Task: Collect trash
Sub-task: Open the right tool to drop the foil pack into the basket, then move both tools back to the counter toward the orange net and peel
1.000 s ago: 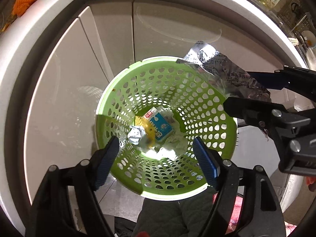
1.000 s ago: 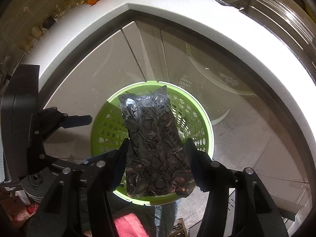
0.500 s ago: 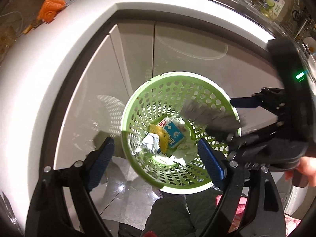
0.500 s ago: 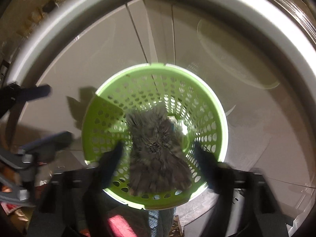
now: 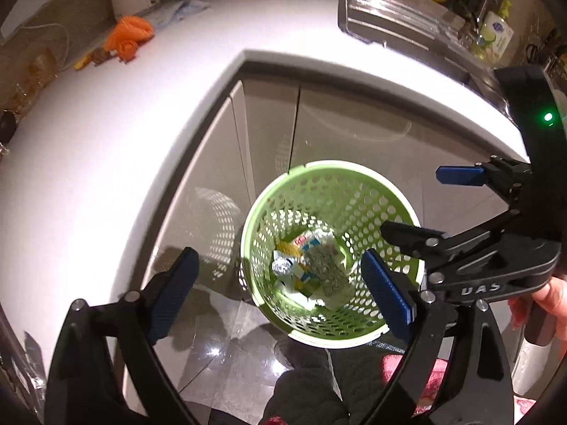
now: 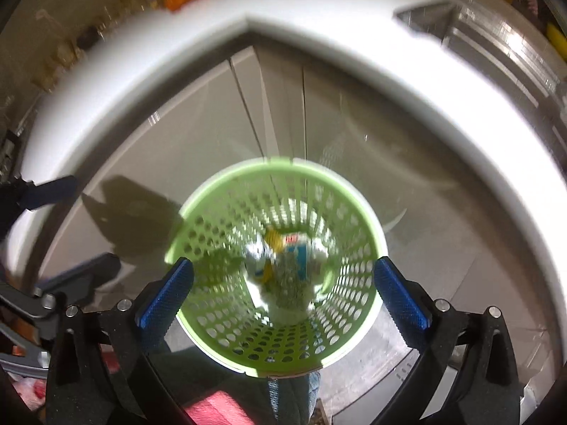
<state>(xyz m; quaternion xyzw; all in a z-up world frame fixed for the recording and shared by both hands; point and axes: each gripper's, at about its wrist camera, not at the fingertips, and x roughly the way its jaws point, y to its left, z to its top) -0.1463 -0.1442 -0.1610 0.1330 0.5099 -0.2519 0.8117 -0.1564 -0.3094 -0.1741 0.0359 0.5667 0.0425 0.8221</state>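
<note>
Jaws of both grippers gape empty above the green basket [image 5: 358, 182], white counter [image 5: 106, 148] behind.

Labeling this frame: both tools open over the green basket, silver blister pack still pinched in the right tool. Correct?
Not quite. The right tool is open and empty. The silver blister pack lies inside the green basket, on the other trash, as the left wrist view shows. The left tool is open too.

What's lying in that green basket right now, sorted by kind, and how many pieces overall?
Inside the green basket:
Silver blister pack: 1
Crumpled foil ball: 1
Blue-and-white carton: 1
Yellow scrap: 1
White paper wads: number unclear
Total: at least 5
</note>
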